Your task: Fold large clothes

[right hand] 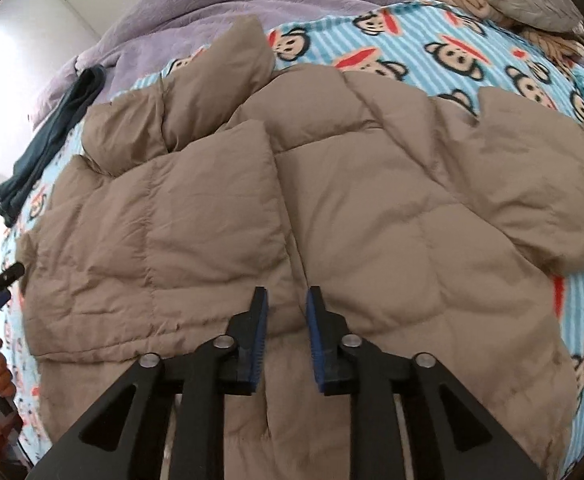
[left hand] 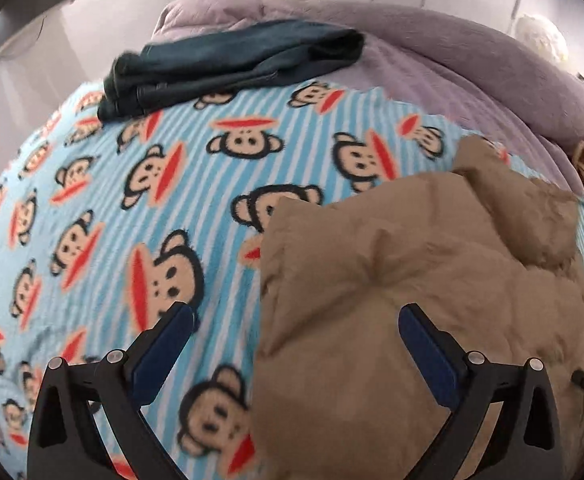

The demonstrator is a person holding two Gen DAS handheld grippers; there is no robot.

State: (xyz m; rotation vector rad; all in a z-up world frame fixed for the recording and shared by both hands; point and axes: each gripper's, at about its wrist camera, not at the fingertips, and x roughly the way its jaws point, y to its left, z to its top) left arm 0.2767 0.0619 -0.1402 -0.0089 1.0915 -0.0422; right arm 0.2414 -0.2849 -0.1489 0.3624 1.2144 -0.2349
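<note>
The tan puffer jacket [right hand: 292,208] lies spread across the monkey-print blanket [left hand: 131,184] on the bed, filling the middle of my right wrist view and the lower right of my left one. My right claw [right hand: 287,300] hangs over its centre seam with the jaws a narrow gap apart and nothing pinched between them, while my left claw [left hand: 296,316] stands wide apart over the jacket's edge. A folded dark blue garment [left hand: 227,64] rests at the upper left, against the purple duvet [left hand: 432,40].
</note>
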